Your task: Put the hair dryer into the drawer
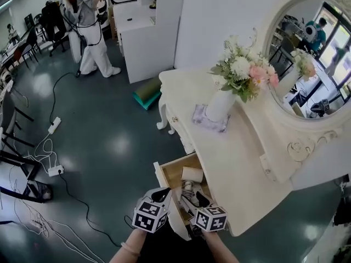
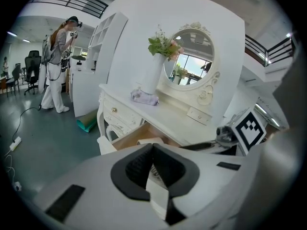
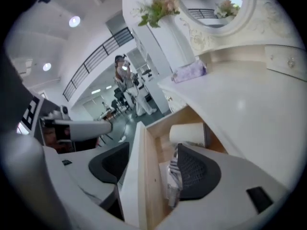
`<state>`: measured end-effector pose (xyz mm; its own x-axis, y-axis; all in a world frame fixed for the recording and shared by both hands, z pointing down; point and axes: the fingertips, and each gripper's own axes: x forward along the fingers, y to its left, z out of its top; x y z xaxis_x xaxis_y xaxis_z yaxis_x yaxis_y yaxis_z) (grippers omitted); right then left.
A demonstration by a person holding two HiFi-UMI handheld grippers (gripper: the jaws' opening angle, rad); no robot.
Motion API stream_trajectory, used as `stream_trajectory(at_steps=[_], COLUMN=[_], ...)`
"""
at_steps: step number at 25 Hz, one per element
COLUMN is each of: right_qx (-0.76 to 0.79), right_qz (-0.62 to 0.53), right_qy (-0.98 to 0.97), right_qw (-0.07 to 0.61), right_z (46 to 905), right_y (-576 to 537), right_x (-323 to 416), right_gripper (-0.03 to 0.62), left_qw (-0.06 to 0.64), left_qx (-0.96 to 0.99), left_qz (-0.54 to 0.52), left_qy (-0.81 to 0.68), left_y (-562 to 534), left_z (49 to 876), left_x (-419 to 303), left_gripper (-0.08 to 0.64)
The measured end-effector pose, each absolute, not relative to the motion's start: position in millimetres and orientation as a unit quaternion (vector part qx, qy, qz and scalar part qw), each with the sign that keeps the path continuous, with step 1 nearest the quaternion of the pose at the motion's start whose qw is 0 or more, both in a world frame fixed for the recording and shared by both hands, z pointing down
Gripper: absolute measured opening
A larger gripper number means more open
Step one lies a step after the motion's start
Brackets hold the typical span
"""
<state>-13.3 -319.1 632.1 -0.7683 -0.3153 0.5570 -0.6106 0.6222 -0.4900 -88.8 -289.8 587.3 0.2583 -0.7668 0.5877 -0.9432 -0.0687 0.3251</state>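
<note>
The white hair dryer (image 1: 192,174) lies in the open wooden drawer (image 1: 160,175) of the white dressing table (image 1: 236,163), its barrel (image 3: 188,133) at the far end and its coiled cord (image 3: 173,169) nearer me. My right gripper (image 3: 149,150) is open and straddles the drawer's front panel (image 3: 133,176): one jaw hangs outside, the other over the cord, touching nothing. In the head view the right gripper (image 1: 202,199) sits over the drawer's near end. My left gripper (image 2: 152,150) is shut, pad tips together, just above the drawer front, and shows in the head view (image 1: 160,193) too.
On the tabletop stand a white vase of flowers (image 1: 230,92) and a lilac tissue pack (image 1: 209,118), with an oval mirror (image 1: 312,64) behind. A green box (image 1: 147,92) lies by the table leg. Cables and power strips (image 1: 55,147) trail across the floor; a person (image 1: 88,26) stands far off.
</note>
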Motion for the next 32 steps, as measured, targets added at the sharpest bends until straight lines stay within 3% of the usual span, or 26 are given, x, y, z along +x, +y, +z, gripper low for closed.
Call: stream_trajectory(at_steps=[3, 12, 21, 32], right_qx=[0.286, 0.362, 0.410, 0.447], right_qz=[0.358, 0.314, 0.223, 0.147], right_qy=[-0.879, -0.878, -0.877, -0.875], right_qw=[0.132, -0.017, -0.115, -0.115], right_z=[595.1, 505.5, 432.7, 408.4], right_y=[-332.1, -366.1, -375.7, -369.3], right_x=[-9.0, 17.5, 48.6, 82.4], right_gripper=[0.265, -0.009, -0.012, -0.014], left_qw=[0.328, 0.281, 0.256, 0.144], left_qx=[0.729, 0.758, 0.796, 0.849], left_qz=[0.131, 0.081, -0.032, -0.086], left_qy=[-0.587, -0.583, -0.548, -0.502], left_y=[-295.8, -324.3, -349.0, -351.5], left_z=[581.4, 537.9, 474.2, 416.5], left_x=[-81.1, -67.7, -38.7, 14.2], left_gripper=[-0.002, -0.002, -0.002, -0.002])
